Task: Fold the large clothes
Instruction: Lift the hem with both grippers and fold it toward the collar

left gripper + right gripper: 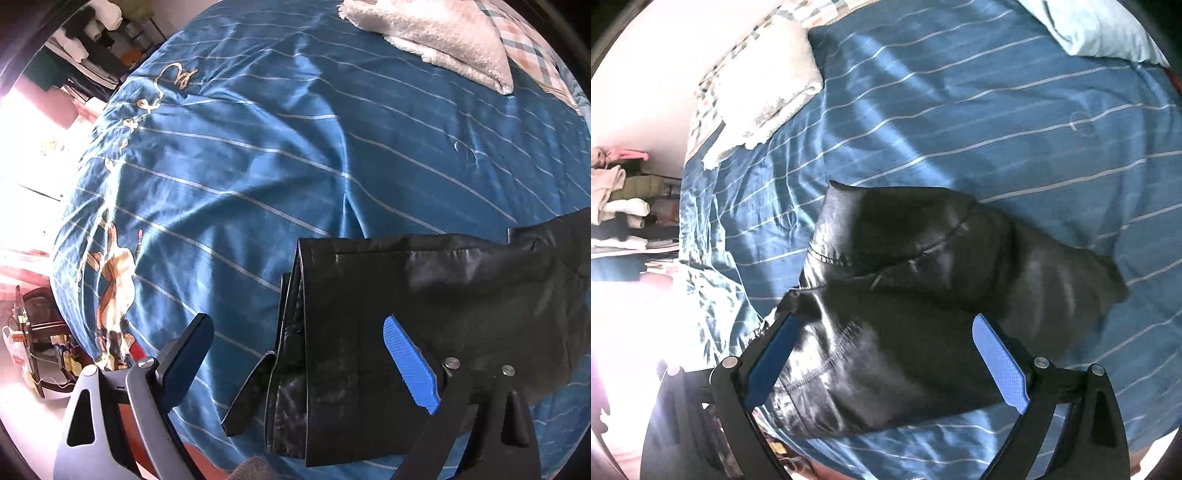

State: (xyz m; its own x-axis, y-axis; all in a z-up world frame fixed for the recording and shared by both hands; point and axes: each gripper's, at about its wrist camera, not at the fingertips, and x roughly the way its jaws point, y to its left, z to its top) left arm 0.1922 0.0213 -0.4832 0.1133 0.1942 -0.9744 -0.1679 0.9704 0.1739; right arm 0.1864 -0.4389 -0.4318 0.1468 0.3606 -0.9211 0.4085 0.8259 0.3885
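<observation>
A black shiny garment [406,314] lies folded in layers on a blue striped bedspread [258,147], with stacked edges on its left side. My left gripper [299,332] is open above the garment's left edge, holding nothing. In the right wrist view the same black garment [923,277] lies bunched, with visible seams. My right gripper [886,332] is open, its fingers spread on either side of the garment's near part, not closed on it.
A fluffy white blanket [436,37] and a checked pillow [532,48] lie at the bed's far end. A pale blue pillow [1100,26] sits top right. Shelves with folded clothes [620,206] stand left of the bed. A dark chair [40,332] stands beside the bed.
</observation>
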